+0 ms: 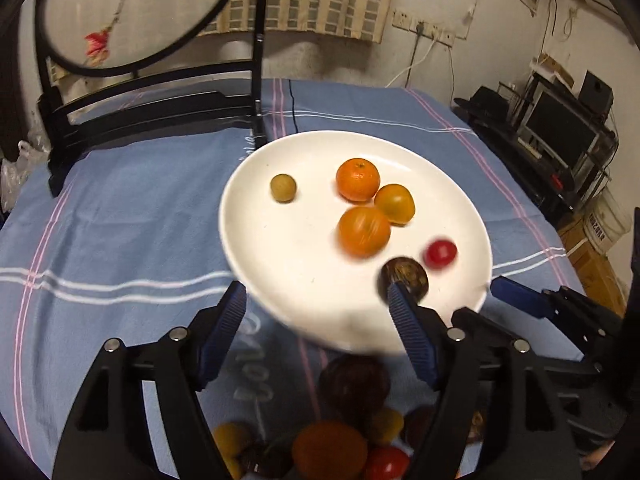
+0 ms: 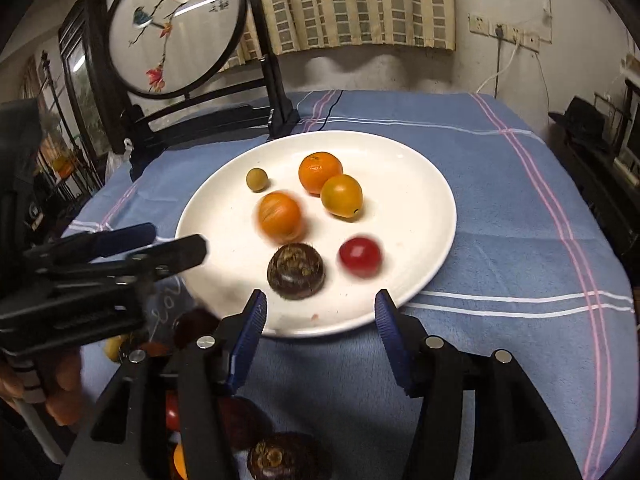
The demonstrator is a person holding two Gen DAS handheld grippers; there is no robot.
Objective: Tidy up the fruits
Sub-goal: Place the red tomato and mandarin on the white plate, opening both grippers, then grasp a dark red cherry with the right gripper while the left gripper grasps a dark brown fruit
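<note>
Six fruits lie on the white plate on the bench: we judge two just dropped, since both grippers, left and right, hang with jaws open, empty.

Before my right fingers stands the plate on the bench. Just ahead of them, on the plate, lies the water chestnut, and the cherry tomato is beside it to the right. Behind these lie three citrus fruits, and the small round fruit is farthest, to the left. My left fingers reach over the near rim of the plate. More fruits lie under my fingers, close to me. The round screen stands behind the plate, to the left.
</note>
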